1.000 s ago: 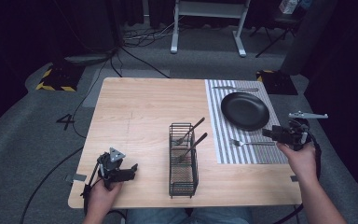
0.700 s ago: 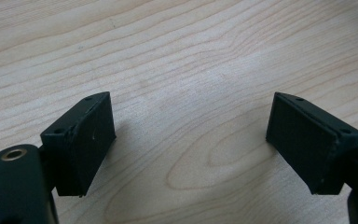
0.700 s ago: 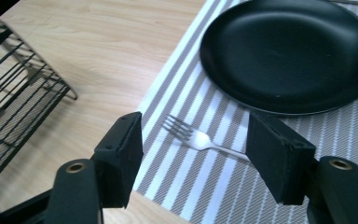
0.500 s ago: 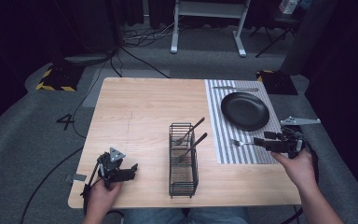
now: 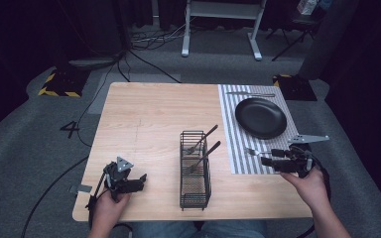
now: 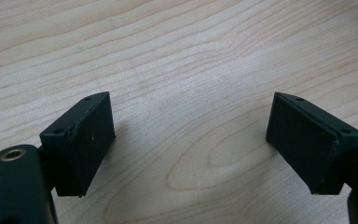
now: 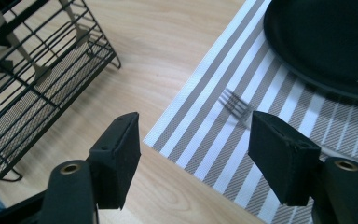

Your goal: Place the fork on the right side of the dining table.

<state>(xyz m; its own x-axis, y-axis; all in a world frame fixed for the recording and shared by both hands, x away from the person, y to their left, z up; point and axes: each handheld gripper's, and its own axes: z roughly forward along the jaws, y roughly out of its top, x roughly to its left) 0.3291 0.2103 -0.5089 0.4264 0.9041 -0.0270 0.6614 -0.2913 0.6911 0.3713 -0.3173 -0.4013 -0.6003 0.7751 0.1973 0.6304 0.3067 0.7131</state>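
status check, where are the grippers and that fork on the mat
Right gripper jaws open, just widened, nothing between. Fork flat on striped mat beside plate. Left gripper open over bare table. Path clear.

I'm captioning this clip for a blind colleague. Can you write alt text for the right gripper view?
The right gripper, jaws open with nothing between them, hangs over the corner of a striped placemat where a fork lies beside a black plate. A black wire cutlery rack stands on the wooden table.

- Recording studio or lab: dark curtained surround, grey carpet.
- Hazard-striped floor plates [image 5: 58, 84], loose cables [image 5: 144, 47].
- Lone wooden table [image 5: 149, 119] staged with placemat [image 5: 228, 124].
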